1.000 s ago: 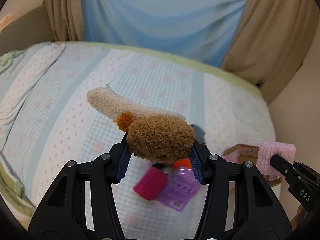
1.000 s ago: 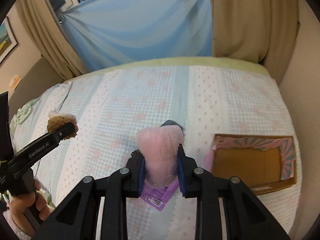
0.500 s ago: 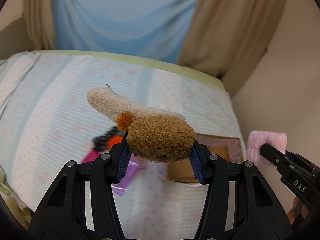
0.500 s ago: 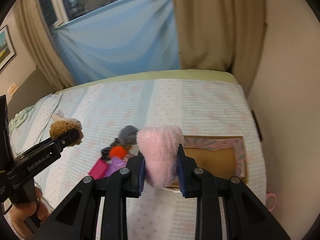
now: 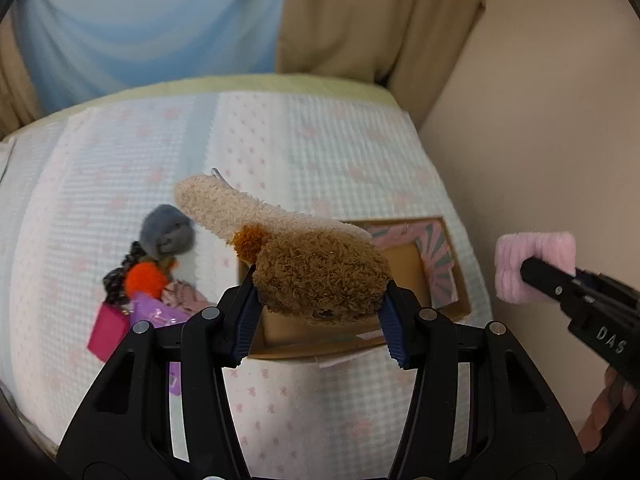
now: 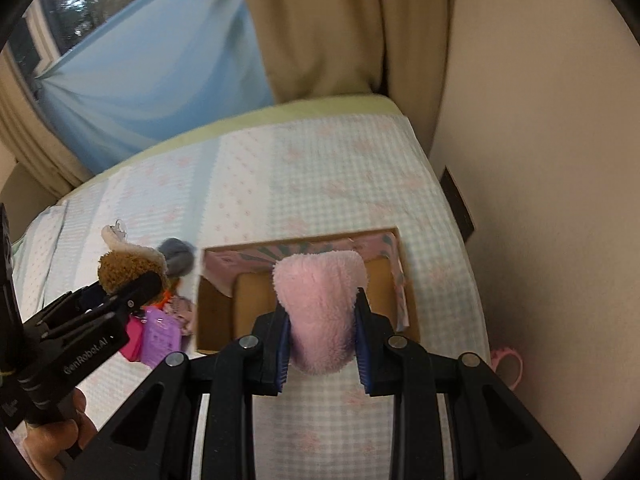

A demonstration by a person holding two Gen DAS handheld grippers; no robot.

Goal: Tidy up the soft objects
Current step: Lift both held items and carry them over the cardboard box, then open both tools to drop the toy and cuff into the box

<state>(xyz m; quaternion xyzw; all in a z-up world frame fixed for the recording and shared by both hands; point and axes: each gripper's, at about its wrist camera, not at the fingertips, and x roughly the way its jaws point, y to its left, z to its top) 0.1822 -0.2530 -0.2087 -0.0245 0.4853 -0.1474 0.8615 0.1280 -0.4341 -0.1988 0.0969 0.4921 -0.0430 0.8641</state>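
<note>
My left gripper (image 5: 320,312) is shut on a brown fuzzy toy (image 5: 320,280) with a cream tail and an orange pompom, held above the near edge of an open cardboard box (image 5: 440,280). My right gripper (image 6: 322,344) is shut on a pink fluffy roll (image 6: 320,304), hanging over the same box (image 6: 216,312). Each view shows the other tool: the pink roll (image 5: 534,268) at the right, the brown toy (image 6: 128,268) at the left. A grey pompom (image 5: 166,234), an orange pompom (image 5: 146,278) and a pink block (image 5: 108,330) lie left of the box.
The box sits on a bed (image 5: 300,140) with a pale checked cover, close to the beige wall (image 5: 540,120) on the right. Blue and tan curtains (image 6: 320,32) hang behind. A purple packet (image 6: 160,336) lies in the pile. A pink ring (image 6: 508,364) lies at the bed's right edge.
Both grippers have swept right across the bed with their loads, from over the pile of small things to over the cardboard box. Neither grip has changed.
</note>
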